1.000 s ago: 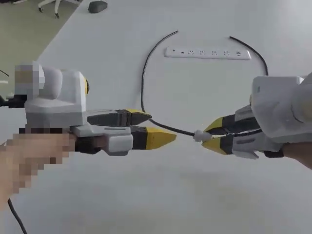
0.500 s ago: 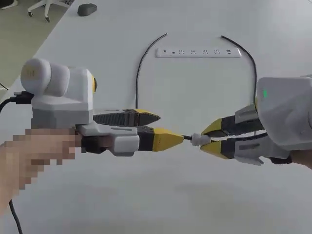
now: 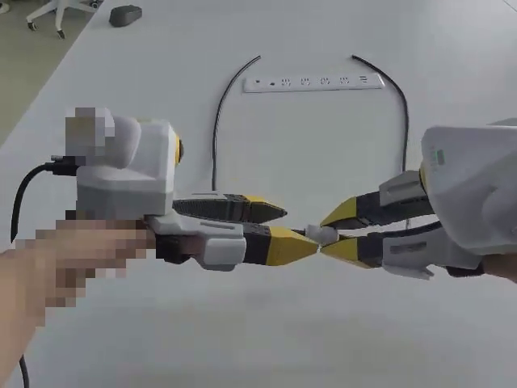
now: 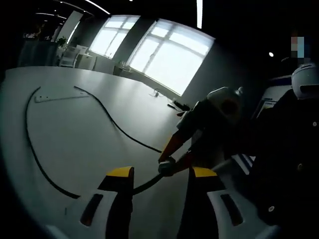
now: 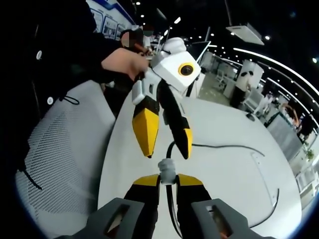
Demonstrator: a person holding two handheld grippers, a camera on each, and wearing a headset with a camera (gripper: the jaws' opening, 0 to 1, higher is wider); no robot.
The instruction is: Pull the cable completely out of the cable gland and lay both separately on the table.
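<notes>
The right tool [image 3: 323, 235] is clenched on the small white plastic cable gland [image 5: 167, 170], which sits pinched between its two yellow-tipped jaws and is held up off the pale grey worktop [image 3: 266, 323]. The thin black cable [image 3: 216, 137] is still threaded through the gland. In the right gripper view one length leaves the gland's far end and curves off across the worktop, while the other runs back between the right tool's jaws.

The left tool [image 3: 297, 229] faces the right one tip to tip. Its jaws are released and stand apart, and in the left gripper view the cable passes through the gap between them. In the head view its lower yellow tip lies just beside the gland.

Farther back, the cable's two free lengths rest on the worktop and arc up on either side of a long white plastic power strip [image 3: 313, 82]. The markings on the strip are too small to read. A faint greenish mark on the right tool's white housing is too blurred to make out. A dark grey rounded object [image 3: 125, 14] lies near the far left corner of the worktop.
</notes>
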